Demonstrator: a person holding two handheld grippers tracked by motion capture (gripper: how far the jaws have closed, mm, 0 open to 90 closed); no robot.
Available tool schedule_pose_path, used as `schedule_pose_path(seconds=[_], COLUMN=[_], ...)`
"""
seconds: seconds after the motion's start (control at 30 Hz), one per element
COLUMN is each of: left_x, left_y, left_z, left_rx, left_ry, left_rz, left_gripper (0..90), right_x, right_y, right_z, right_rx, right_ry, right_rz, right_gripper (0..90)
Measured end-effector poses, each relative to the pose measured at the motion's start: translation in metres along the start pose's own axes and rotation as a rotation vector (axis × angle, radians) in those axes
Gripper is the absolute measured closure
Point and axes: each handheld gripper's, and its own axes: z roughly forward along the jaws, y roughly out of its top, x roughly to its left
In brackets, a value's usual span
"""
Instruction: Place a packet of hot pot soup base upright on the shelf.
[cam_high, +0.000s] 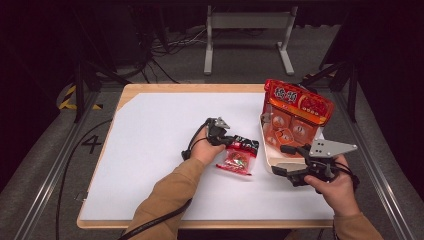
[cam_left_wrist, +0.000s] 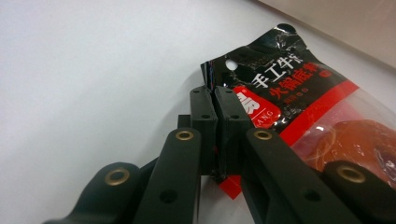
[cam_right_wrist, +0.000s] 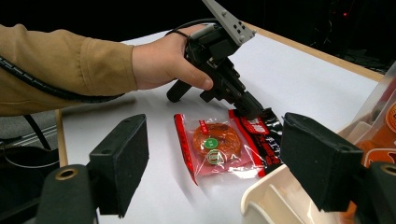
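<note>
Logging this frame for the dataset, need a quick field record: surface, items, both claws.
surface: white table top with wooden edge
item 1: red and black sauce packet, lying flat
item 2: large orange snack bag, standing in white tray
left claw: shut on the sauce packet's black top edge
right claw: open, holding nothing, beside the tray

tan sleeves (cam_high: 170, 192), black grippers, brass screws, grey plate (cam_high: 331, 148)

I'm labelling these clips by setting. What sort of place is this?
Probably a lab or recording workspace, not a home: a white-covered table in a dark room, loose cables on the floor, and hazard tape beside metal framing.
</note>
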Motion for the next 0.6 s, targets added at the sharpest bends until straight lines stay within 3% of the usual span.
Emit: schedule_pose_path(seconds=[0.13,0.27,0.43,0.6], left_x=[0.001,0.001,-0.013,-0.029], left_y=[-0.001,0.0,0.007,0.012], left_z=[-0.01,-0.027,-0.054,-0.074], left_rx=[-0.02,-0.074,-0.16,-0.211], left_ry=[-0.017,-0.051,-0.096,-0.125], left_rz=[-0.021,-0.039,-0.005,0.041], left_gripper=[88.4,88.6,88.8,88.9], right_x=[0.0,0.0,0.0,-0.001], right_y=[0.0,0.0,0.001,0.002], right_z=[0.0,0.001,0.002,0.003], right_rx=[-0.005,-0.003,0.0,0.004], right_ry=[0.003,0.0,-0.014,-0.025], right_rz=[0.006,0.008,0.02,0.039], right_gripper=[24.2,24.7,26.1,27.9])
